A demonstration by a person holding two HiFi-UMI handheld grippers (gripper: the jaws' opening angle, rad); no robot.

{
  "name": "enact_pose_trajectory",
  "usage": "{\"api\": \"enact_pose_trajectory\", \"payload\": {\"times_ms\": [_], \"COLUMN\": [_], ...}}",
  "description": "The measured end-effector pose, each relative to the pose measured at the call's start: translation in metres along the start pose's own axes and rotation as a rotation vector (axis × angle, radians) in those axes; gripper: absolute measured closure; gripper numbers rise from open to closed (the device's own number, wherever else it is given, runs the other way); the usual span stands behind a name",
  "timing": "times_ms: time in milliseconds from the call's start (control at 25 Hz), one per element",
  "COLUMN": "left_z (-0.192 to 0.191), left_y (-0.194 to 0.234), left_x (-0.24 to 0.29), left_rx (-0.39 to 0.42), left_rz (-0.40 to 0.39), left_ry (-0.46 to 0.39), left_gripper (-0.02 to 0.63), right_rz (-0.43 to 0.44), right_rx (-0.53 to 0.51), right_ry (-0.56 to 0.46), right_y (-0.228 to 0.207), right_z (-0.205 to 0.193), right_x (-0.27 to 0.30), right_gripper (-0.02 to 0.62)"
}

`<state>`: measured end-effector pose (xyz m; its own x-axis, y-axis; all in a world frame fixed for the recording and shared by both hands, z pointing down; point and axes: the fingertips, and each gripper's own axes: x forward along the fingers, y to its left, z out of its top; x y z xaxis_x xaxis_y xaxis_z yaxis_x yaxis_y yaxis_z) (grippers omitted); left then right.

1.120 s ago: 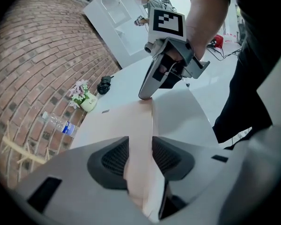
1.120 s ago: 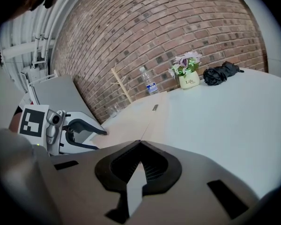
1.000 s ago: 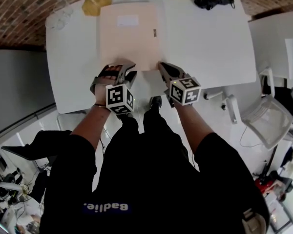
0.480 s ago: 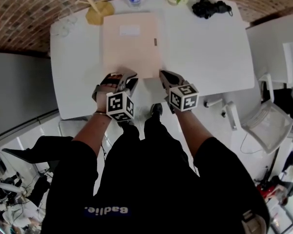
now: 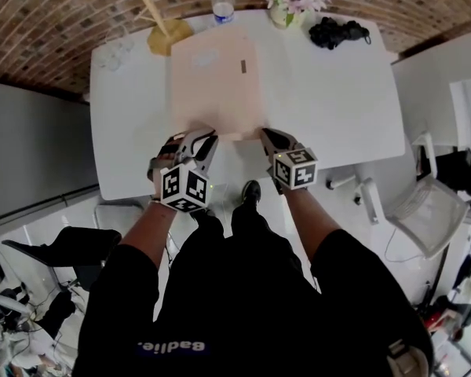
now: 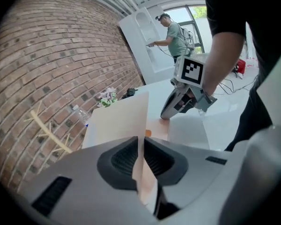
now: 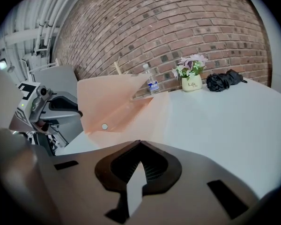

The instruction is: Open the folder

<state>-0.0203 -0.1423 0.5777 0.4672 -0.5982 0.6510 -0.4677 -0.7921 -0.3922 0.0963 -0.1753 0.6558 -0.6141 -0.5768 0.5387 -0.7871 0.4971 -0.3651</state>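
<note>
The peach folder (image 5: 216, 85) on the white table (image 5: 337, 93) is partly open: the left gripper (image 5: 202, 137), whose jaws have just been closing, pinches the raised front cover (image 6: 119, 121), while the right gripper (image 5: 265, 133), closed on nothing, pins the back's near corner, and the full swing is left.

The folder's (image 5: 216, 85) near corners are hidden by the left gripper (image 5: 203, 140) and right gripper (image 5: 265, 133) — its label (image 5: 205, 57) is unreadably small.
</note>
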Motion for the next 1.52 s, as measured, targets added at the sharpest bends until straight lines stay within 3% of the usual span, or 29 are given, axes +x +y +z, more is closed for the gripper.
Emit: {"api": "enact_pose_trajectory", "payload": {"times_ms": [80,240,320,560,1000,1400,1520], "left_z": [0.001,0.001,-0.001,-0.019,-0.074,-0.133,-0.157], "left_y": [0.008,0.031,0.04,0.055,0.075,0.081,0.078], "left_x": [-0.01,-0.035,-0.046,-0.07,-0.113,-0.142,-0.148], "left_rx": [-0.087,-0.42,-0.528,-0.677,-1.138,-1.461,-1.524], "left_rz": [0.031,0.08,0.105,0.175,0.293,0.437,0.489], "left_ry": [-0.04,-0.173,-0.221,-0.284,-0.43,-0.537,-0.541], "left_gripper": [0.568,0.569,0.572,0.582,0.592,0.597,0.598], "right_rz": [-0.006,-0.012,-0.014,-0.02,-0.019,-0.02,-0.028], "right_rx": [-0.002,-0.012,-0.021,-0.04,-0.09,-0.099,-0.107], "right_ry": [0.001,0.009,0.013,0.023,0.046,0.054,0.057], "right_y": [-0.001,-0.002,-0.002,-0.001,0.0,0.001,0.0], "right_z": [0.0,0.001,0.001,0.002,0.001,0.002,0.003], "right_x": [0.0,0.001,0.001,0.002,0.003,0.006,0.006], "right_gripper": [0.566,0.566,0.566,0.566,0.566,0.566,0.566]}}
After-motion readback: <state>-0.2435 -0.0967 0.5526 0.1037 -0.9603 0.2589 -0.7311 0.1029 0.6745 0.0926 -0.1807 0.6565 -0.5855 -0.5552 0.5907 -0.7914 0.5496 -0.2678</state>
